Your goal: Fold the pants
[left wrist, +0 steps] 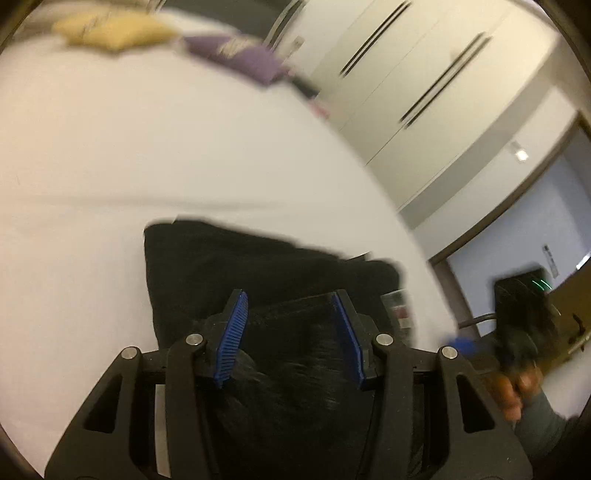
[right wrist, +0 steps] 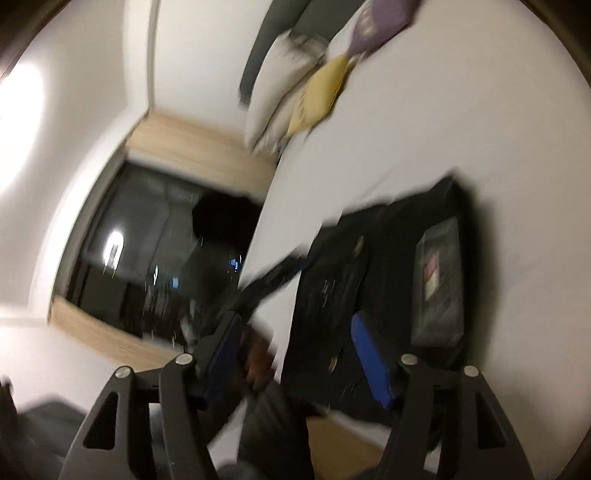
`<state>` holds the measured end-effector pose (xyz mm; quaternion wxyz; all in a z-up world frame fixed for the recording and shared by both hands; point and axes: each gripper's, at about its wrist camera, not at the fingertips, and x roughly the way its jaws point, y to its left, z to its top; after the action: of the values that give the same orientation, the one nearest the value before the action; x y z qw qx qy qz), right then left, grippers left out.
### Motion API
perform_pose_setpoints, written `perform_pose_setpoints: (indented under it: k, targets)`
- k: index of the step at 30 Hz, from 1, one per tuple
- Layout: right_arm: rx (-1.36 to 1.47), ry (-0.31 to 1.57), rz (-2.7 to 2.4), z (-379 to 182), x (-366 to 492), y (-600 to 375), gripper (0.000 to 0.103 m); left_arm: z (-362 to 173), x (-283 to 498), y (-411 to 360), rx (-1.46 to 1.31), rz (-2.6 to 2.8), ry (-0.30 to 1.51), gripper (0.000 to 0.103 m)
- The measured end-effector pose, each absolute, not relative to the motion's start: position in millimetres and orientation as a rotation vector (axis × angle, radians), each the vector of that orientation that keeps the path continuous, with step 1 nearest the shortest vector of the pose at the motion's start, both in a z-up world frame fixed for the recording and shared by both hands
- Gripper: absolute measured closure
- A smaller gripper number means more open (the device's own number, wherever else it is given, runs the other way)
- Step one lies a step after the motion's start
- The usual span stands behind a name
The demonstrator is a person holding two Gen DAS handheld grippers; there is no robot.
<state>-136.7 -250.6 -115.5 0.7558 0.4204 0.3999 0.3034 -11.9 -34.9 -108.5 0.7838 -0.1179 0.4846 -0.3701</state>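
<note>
Black pants (left wrist: pixel 236 269) lie folded in a compact bundle on the white bed (left wrist: pixel 147 147). My left gripper (left wrist: pixel 290 306) is open just above the near part of the pants, its blue pads either side of the fabric without closing on it. In the right wrist view the pants (right wrist: pixel 388 258) lie on the bed with an inner label (right wrist: pixel 439 280) showing. My right gripper (right wrist: pixel 295 332) is open and empty at the near edge of the pants. The right gripper also shows in the left wrist view (left wrist: pixel 517 332), blurred, off the bed's right side.
A yellow pillow (left wrist: pixel 110 31) and a purple pillow (left wrist: pixel 243 55) lie at the far end of the bed. White wardrobe doors (left wrist: pixel 424 92) stand to the right. A dark window (right wrist: pixel 155 251) and a white pillow (right wrist: pixel 280 88) show in the right wrist view.
</note>
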Motion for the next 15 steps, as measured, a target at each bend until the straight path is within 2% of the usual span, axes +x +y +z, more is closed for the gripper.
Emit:
perform_pose_setpoints:
  k: [2,4,5,6,7,8,9,10,11,12,15]
  targets:
    - [0.866,0.980,0.605,-142.8,-141.8,-240.4,0.033,-123.3,-9.3,-32.8,-0.267,-0.799,1.058,0.058]
    - [0.917,0.987,0.572,-177.5,-152.4,-251.1,0.059,-128.2,-10.8,-32.9,-0.271,-0.810,1.042,0.058]
    - [0.945,0.967,0.555,-183.5,-160.2,-261.3,0.079,-128.6,-11.0,-33.1,-0.277,-0.813,1.035,0.058]
    - [0.971,0.970,0.545,-185.7,-164.8,-266.9,0.081,-126.8,-12.2,-31.5,-0.285,-0.807,1.033,0.058]
    - [0.985,0.965,0.536,-182.5,-169.6,-272.0,0.081,-123.6,-15.2,-29.5,-0.288,-0.796,1.030,0.058]
    - [0.962,0.965,0.516,-172.5,-173.5,-273.8,0.074,-116.8,-19.2,-28.3,-0.291,-0.787,1.019,0.057]
    - [0.956,0.954,0.519,-162.7,-174.9,-274.4,0.059,-107.2,-25.9,-27.4,-0.299,-0.800,0.992,0.057]
    - [0.963,0.915,0.558,-148.3,-176.5,-272.2,0.051,-101.1,-34.3,-22.5,-0.307,-0.820,0.961,0.057]
    - [0.965,0.850,0.627,-130.3,-178.1,-267.4,0.039,-94.5,-44.5,-19.4,-0.311,-0.834,0.918,0.057]
    - [0.955,0.809,0.675,-118.9,-177.4,-261.1,0.033,-93.3,-53.1,-18.6,-0.307,-0.839,0.890,0.057]
    - [0.922,0.817,0.762,-113.8,-165.3,-237.7,0.031,-118.2,-62.7,-27.9,-0.264,-0.823,0.920,0.057]
